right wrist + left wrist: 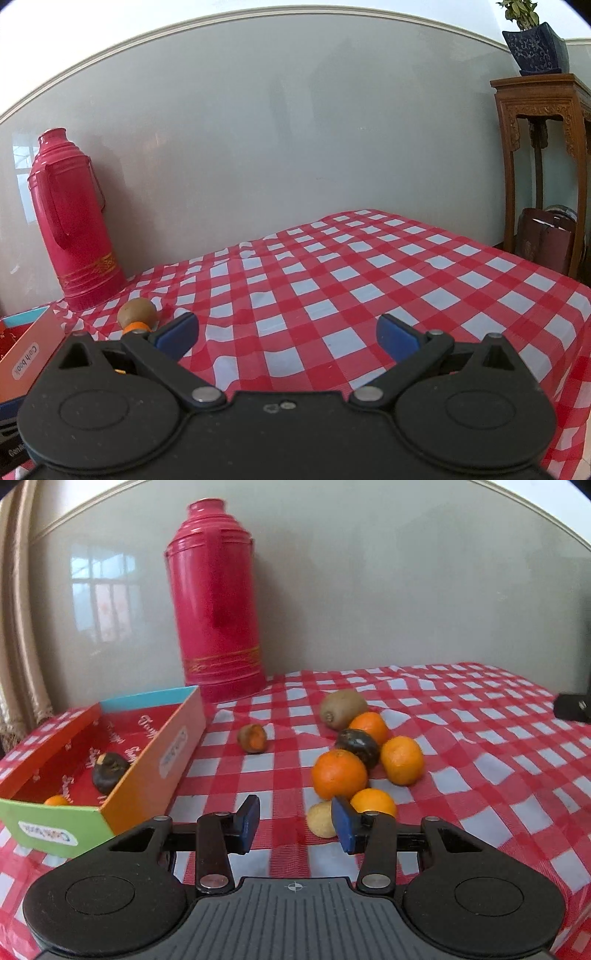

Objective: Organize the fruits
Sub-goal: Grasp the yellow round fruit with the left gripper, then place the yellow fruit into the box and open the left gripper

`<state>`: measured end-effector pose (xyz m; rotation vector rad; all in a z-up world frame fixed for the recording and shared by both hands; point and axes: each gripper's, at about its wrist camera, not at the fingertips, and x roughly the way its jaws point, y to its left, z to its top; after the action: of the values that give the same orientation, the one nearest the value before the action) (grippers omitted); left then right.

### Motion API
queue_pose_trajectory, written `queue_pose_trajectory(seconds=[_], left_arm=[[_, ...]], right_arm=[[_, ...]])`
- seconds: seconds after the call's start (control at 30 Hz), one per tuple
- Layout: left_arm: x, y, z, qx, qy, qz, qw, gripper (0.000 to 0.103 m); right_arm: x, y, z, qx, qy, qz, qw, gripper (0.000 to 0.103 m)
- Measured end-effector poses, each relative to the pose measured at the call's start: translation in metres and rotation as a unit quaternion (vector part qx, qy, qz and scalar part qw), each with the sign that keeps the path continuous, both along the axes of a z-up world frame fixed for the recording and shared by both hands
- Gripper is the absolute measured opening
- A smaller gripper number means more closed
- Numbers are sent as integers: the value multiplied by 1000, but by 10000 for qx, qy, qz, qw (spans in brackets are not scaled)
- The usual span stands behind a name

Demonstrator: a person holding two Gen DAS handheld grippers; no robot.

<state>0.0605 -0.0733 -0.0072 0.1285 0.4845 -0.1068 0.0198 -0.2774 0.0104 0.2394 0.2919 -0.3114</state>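
Fruits (351, 753) clustered mid-tablecloth (480, 738), well clear of its edges; two more in box (147, 760) at left edge. Left gripper (295, 823) half-closed, empty, partly hiding pale fruit (320, 819). Right gripper (288, 332) wide apart over bare cloth.

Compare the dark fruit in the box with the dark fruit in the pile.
The boxed dark fruit lies inside the cardboard box, beside one small orange piece; the pile's dark fruit sits on the checked cloth, wedged among oranges. Both are dark, roundish and similar in size.
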Motion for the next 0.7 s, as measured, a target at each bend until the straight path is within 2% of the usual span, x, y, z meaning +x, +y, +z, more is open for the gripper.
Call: queue_pose_trajectory(seconds=[0.13, 0.37, 0.4, 0.47, 0.7], left_arm=[[2, -10, -3, 68, 107, -174, 9998, 44], [17, -5, -10, -332, 436, -32, 9985, 44], [18, -6, -11, -335, 457, -37, 9984, 35], [17, -7, -12, -344, 469, -112, 9982, 27], [10, -11, -9, -151, 238, -107, 9995, 27]], right_arm=[[0, 1, 0, 7, -1, 15, 10000, 97], [-1, 0, 0, -70, 9, 23, 10000, 97], [-1, 0, 0, -63, 15, 11, 10000, 97], [-1, -2, 0, -43, 14, -19, 10000, 97], [0, 0, 0, -13, 32, -14, 10000, 97]])
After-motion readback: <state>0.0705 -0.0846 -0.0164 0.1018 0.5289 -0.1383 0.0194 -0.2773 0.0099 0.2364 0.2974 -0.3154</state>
